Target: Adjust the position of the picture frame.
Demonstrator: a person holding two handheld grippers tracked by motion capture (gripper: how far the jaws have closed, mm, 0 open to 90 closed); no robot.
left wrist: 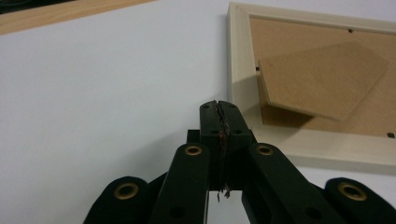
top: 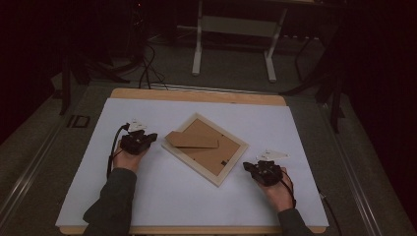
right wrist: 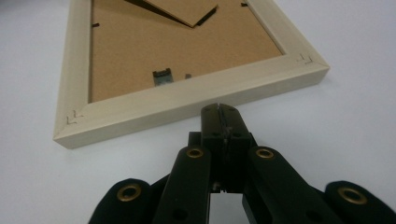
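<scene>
Both my grippers, left gripper (top: 149, 138) and right gripper (top: 248, 166), have jaws closed, empty, flanking the picture frame (top: 231, 164); its front faces down, unseen.

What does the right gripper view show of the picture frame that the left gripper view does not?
The right gripper view alone shows a small metal hanger on the backing board and two mitred corner joints of the frame. The left gripper view alone shows a strip of the wooden table edge beyond the white sheet. Both show the picture frame lying face down, its cardboard stand lifted, and closed fingers just short of the frame.
</scene>
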